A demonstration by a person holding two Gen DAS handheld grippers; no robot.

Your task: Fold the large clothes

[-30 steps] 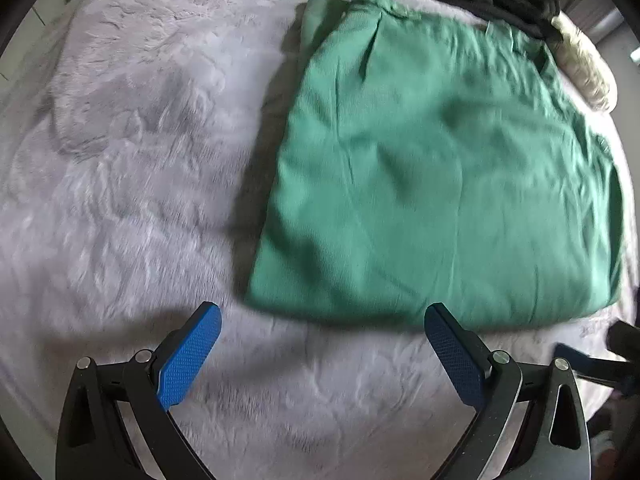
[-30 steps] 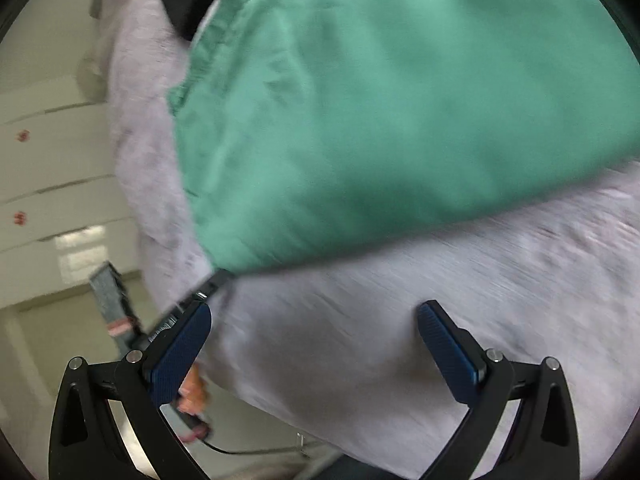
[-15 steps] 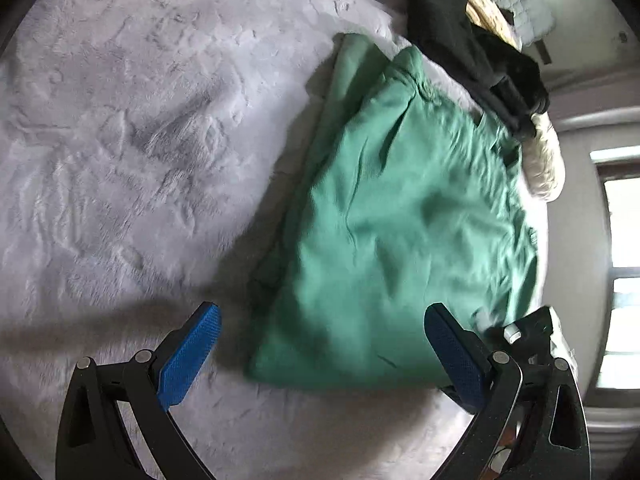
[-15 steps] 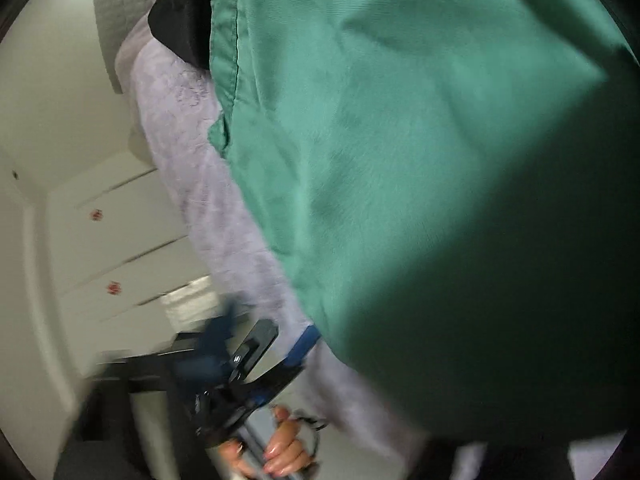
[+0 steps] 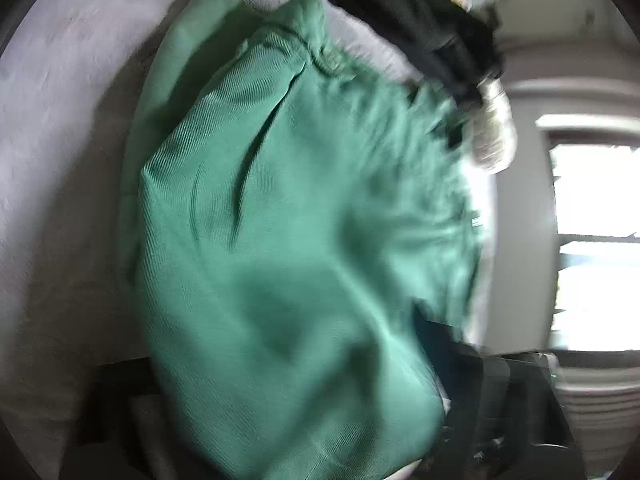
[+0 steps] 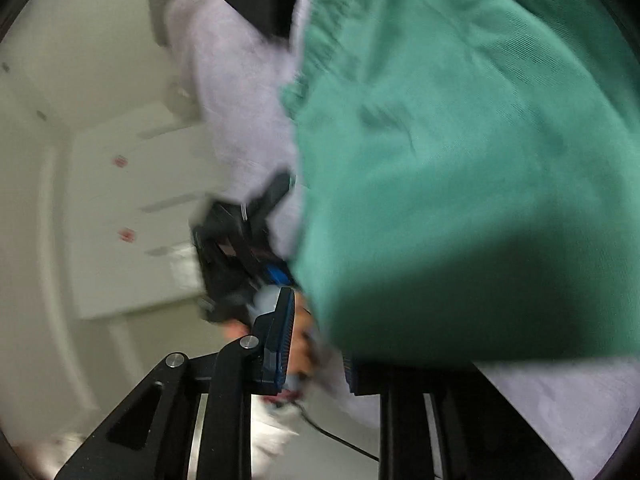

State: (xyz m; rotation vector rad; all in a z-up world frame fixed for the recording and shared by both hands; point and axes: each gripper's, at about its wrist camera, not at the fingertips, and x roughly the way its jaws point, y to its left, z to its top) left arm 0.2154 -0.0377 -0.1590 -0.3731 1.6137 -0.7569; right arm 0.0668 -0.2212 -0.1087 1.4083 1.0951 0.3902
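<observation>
A folded green garment (image 5: 288,240) lies on the grey fleece bed cover (image 5: 60,160) and fills most of the blurred left wrist view; its near edge hangs over my left gripper, whose fingers are hidden under the cloth. In the right wrist view the garment (image 6: 460,160) covers the right half. My right gripper (image 6: 316,340) has its jaws drawn close together at the garment's lower edge; the left blue pad (image 6: 280,344) shows, the right finger is under the cloth. The left gripper's body (image 6: 240,248) appears beyond it at the garment's edge.
A black garment (image 5: 420,20) and a cream woolly item (image 5: 492,136) lie at the far end of the bed. A bright window (image 5: 592,240) is at the right. White cupboard doors (image 6: 120,220) stand beyond the bed edge.
Both grippers have moved in onto the garment's near edge. The left fingers, open and visible before, are now hidden under cloth. The right jaws have narrowed from wide open.
</observation>
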